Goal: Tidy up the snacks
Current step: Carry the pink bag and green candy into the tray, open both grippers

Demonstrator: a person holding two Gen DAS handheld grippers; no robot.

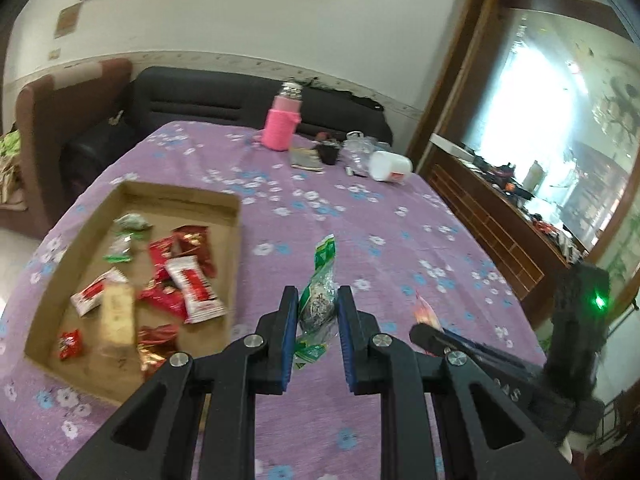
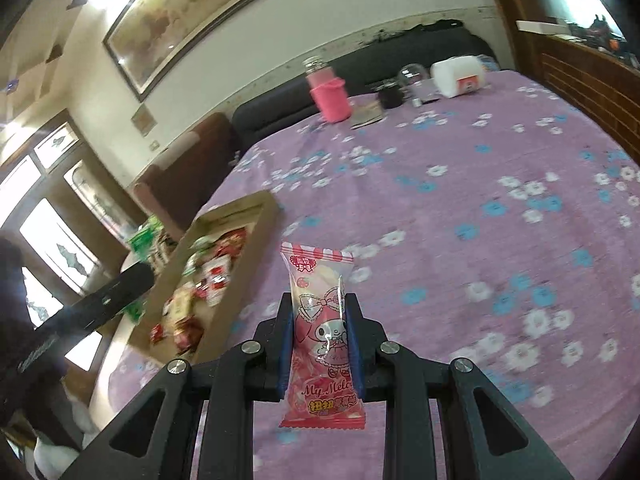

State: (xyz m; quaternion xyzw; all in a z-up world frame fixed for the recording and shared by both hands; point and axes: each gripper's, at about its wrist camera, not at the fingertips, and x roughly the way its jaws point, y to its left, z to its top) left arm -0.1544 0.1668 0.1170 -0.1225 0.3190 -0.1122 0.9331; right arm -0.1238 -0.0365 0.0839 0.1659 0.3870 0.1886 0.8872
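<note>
A desk (image 1: 400,216) draped in a purple cloth with white and blue flowers fills most of both views, with a dark sofa (image 1: 224,100) behind its far edge. On the desk's left part lies a shallow cardboard tray (image 1: 132,194), and inside it sit a heap of red and white snack packets (image 1: 188,280), a tan wrapped bar (image 1: 117,312) and a couple of green-wrapped pieces near the far wall. At the far end of the desk stands a pink bottle (image 1: 280,124) with a metal cap, and beside it a white container (image 1: 390,166) lies on its side among small clutter. The left tongs (image 1: 318,316) are closed on a green-and-clear wrapped snack (image 1: 318,300), held above the cloth just right of the tray. The right tongs (image 2: 320,344) clamp a pink My Melody candy packet (image 2: 322,340) upright above the desk, to the right of the tray.
</note>
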